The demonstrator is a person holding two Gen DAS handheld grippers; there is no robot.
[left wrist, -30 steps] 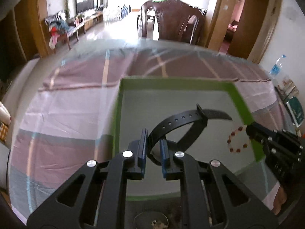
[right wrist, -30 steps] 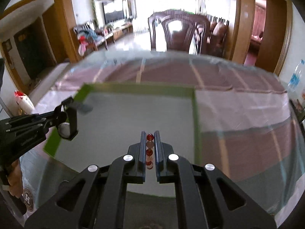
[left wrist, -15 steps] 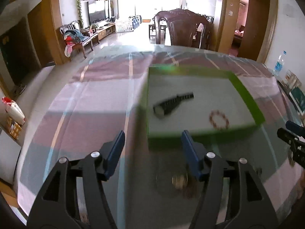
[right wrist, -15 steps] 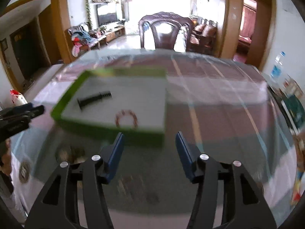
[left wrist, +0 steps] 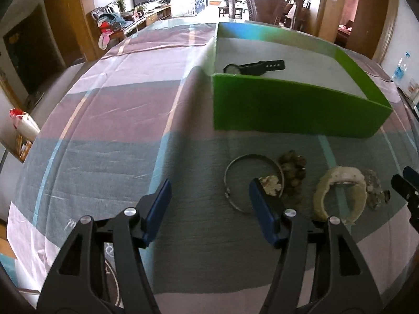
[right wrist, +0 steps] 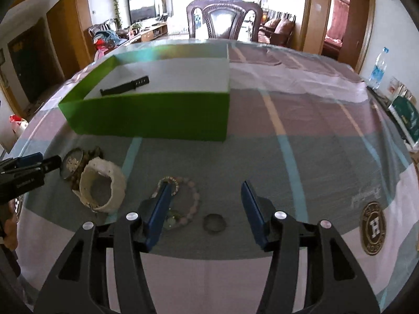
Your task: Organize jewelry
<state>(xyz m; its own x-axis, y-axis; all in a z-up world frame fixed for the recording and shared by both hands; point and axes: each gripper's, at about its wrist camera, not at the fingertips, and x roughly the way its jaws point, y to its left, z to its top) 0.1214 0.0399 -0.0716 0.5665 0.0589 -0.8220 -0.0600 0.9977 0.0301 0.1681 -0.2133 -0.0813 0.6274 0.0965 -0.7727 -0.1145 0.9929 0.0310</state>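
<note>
Both tongs are now standing apart with nothing between the pads; one second ago each was clamped on an item over the green box (left wrist: 293, 110). The left tongs (left wrist: 209, 212) were holding the black watch (left wrist: 252, 68), and that watch is now lying inside the box near its left wall. The right tongs (right wrist: 205, 209) were gripping a red bead bracelet; half a second ago it was lying on the box floor, but the near wall is hiding it in both current views, so its position cannot be confirmed.

Both hands have pulled back from the box and are now hanging over the near part of the bench (left wrist: 104, 157), where the unsorted pieces are lying on the cloth.

- Left tongs: a thin metal bangle (left wrist: 251, 180) is lying just ahead of the right pad, beside a dark bead cluster (left wrist: 292, 172) and a cream watch (left wrist: 340, 193).
- Right tongs: a pink bead bracelet (right wrist: 192, 201) is lying by the left pad and a small dark ring (right wrist: 214, 223) between the pads.

Judgement: one deposit cycle is complete, and several pieces are still waiting on the bench. The next cycle is likely starting with the bangle and the pink bracelet.
</note>
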